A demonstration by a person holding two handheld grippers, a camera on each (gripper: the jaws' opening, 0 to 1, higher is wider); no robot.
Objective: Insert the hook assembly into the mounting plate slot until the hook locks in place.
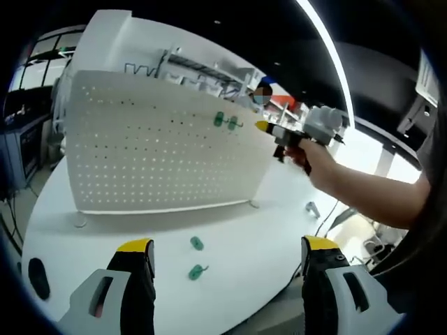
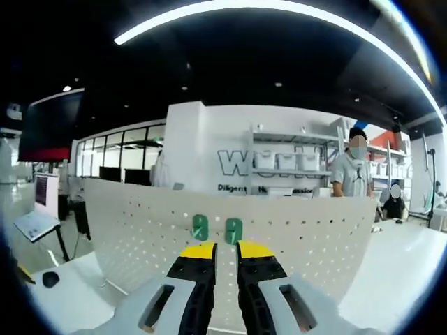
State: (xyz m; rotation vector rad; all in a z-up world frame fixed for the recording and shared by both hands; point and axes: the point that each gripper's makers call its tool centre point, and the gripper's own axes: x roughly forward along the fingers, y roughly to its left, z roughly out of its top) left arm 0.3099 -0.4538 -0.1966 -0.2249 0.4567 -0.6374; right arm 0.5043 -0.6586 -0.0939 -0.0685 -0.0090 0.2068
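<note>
Can't tell if your nearly shut right gripper [image 2: 218, 246] pinches anything at the pegboard [image 2: 293, 234]; left gripper [image 1: 227, 252] is wide open, empty, above two green hooks [image 1: 197, 258] on the desk [image 1: 244, 230].

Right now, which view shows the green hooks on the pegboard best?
Right gripper view: the two green hooks sit close and face-on on the pegboard, just above the right gripper and its fingers. The left gripper view shows them small, far off, at an angle.
</note>
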